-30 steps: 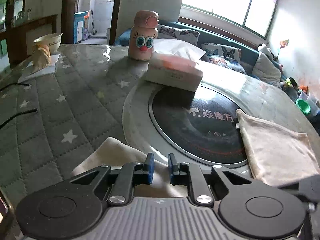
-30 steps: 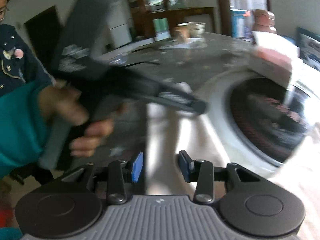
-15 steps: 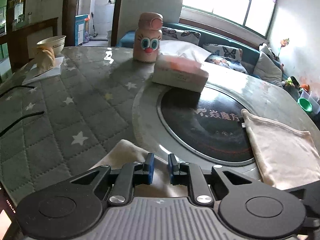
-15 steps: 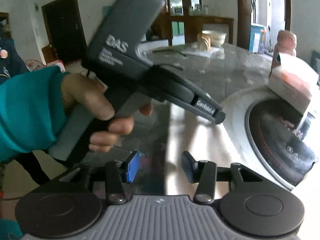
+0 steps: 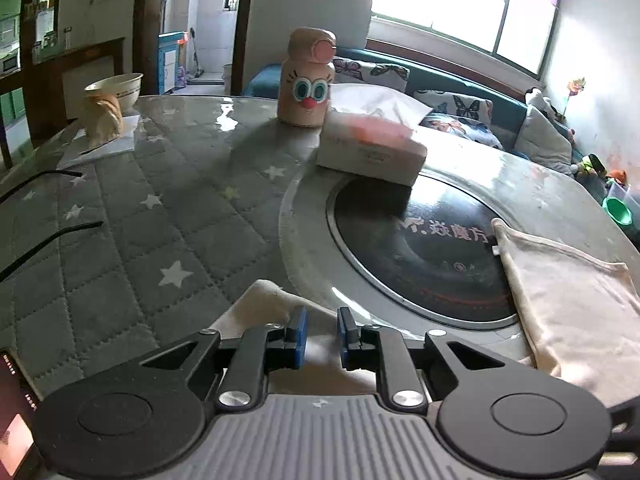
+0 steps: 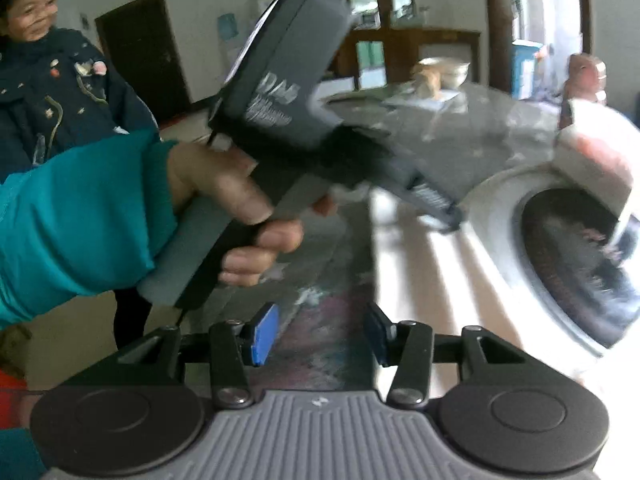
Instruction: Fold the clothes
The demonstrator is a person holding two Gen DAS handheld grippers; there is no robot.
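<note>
On table (image 5: 120,240), cream cloth (image 5: 568,296) (hemmed edge) lying flat.

Right gripper (image 6: 320,334) opening, nothing between its fingers; a hand (image 6: 236,208) grips the left gripper (image 6: 444,210).

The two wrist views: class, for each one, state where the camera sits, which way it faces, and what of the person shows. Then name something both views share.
Left wrist: rides on the left gripper, looking down across the table at the cream cloth, tissue box and cartoon-face bottle; no body visible.
Right wrist: rides on the right gripper, jaws opening, nothing between them; faces the person's hand and teal sleeve holding the left gripper.
Shared: tissue box, bottle, white bowl.
</note>
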